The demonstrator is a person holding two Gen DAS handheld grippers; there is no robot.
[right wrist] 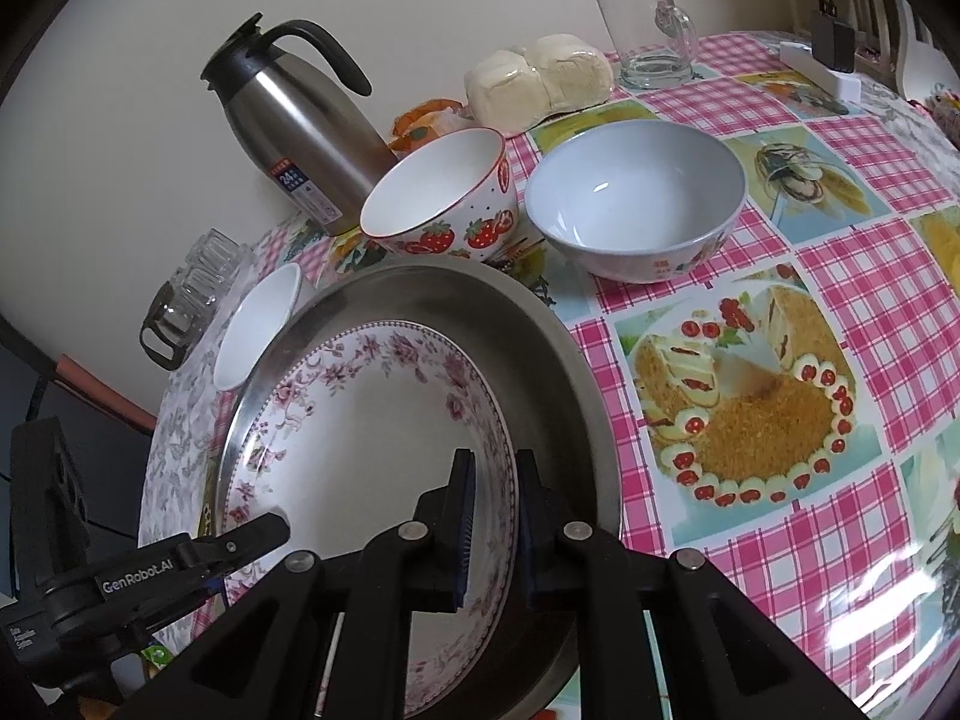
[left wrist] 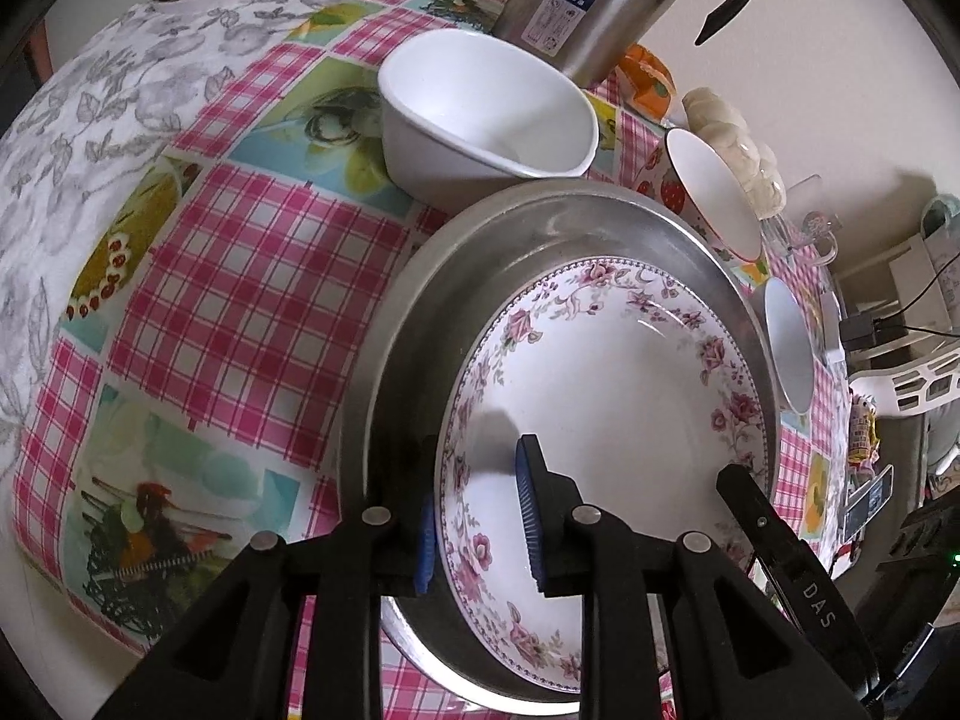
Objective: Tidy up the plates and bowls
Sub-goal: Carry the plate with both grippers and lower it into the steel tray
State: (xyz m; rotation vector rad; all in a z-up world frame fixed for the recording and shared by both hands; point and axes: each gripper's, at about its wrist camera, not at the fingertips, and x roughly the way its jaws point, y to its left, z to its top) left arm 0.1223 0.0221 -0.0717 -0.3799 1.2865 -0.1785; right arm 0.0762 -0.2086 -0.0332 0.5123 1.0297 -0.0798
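A white plate with a pink flower border (left wrist: 612,396) (right wrist: 372,438) lies tilted inside a round steel pan (left wrist: 540,222) (right wrist: 540,348) on the checked tablecloth. My left gripper (left wrist: 477,525) straddles the plate's left rim. Its blue pads stand slightly apart from the rim, one outside against the pan wall and one over the plate's well. My right gripper (right wrist: 493,516) is shut on the opposite rim of the plate. Behind the pan stand a white bowl (left wrist: 486,114), a strawberry bowl (right wrist: 444,198) and a pale grey bowl (right wrist: 636,198).
A steel thermos jug (right wrist: 300,126) stands by the wall behind the bowls. A bag of buns (right wrist: 540,81) and a glass mug (right wrist: 648,36) sit further back. A glass jar (right wrist: 192,294) stands near the table's left edge, and a white power strip (right wrist: 822,69) lies far right.
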